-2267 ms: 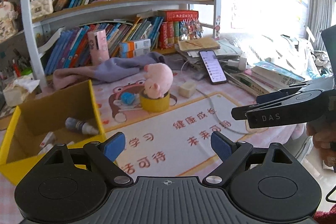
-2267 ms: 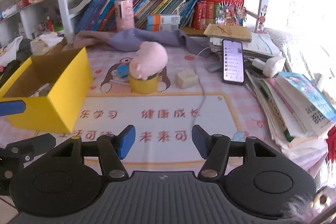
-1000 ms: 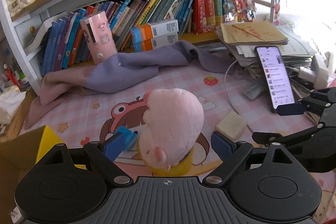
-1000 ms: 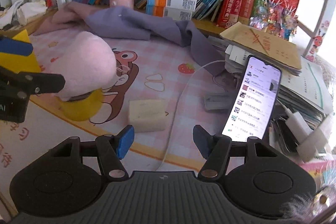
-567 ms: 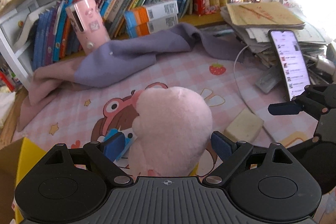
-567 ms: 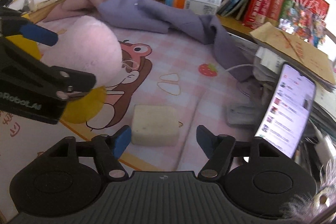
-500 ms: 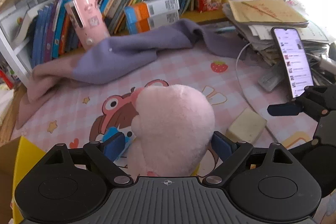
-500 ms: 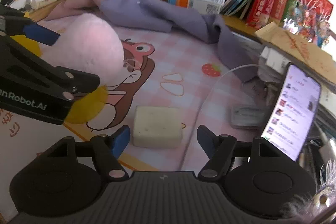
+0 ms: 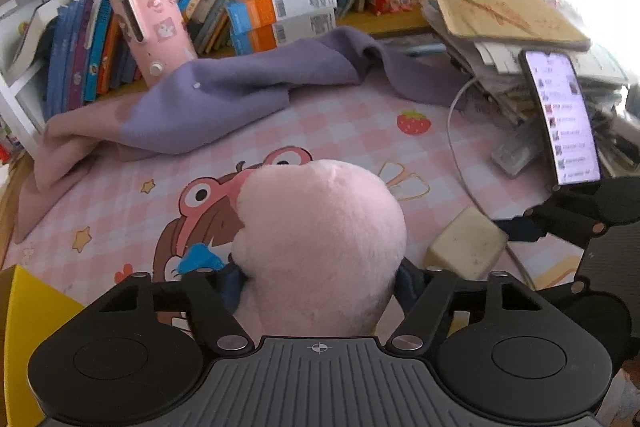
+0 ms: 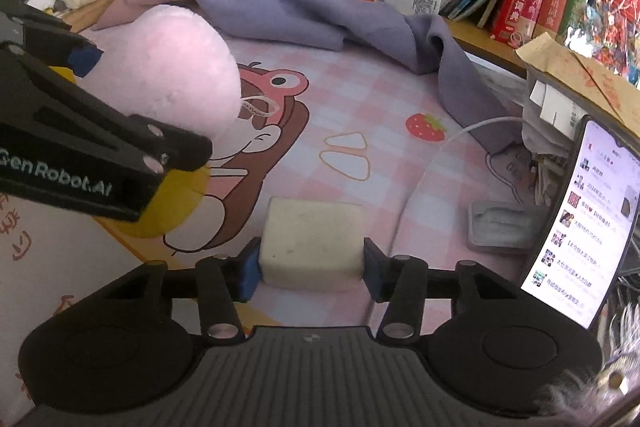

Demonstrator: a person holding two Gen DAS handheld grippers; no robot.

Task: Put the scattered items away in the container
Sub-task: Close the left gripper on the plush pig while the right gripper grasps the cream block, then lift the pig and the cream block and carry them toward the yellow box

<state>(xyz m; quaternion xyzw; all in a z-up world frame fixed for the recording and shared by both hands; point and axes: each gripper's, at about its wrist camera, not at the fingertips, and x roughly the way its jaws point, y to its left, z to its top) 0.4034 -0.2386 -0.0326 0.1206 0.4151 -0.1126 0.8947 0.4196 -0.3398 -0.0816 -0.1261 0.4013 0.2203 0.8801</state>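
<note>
- Pink plush toy (image 9: 320,247) sits on a yellow cup (image 10: 180,203) on the table's pink checked mat (image 10: 360,99), and the left gripper (image 9: 320,277) has just been closing its jaws, which now press into the toy's sides.
- Cream sponge block (image 10: 314,239) lies on the mat just right of the cup; the right gripper (image 10: 310,269) has just been closing, its blue pads (image 10: 249,269) squeezing the block's two ends.
- Purple cloth (image 9: 248,95) is draped behind the toy (below the bookshelf).
- Lit phone (image 10: 580,219) leans on a paper stack at the right.
- Yellow box (image 9: 28,323) shows only a corner at the left wrist view's left edge.
</note>
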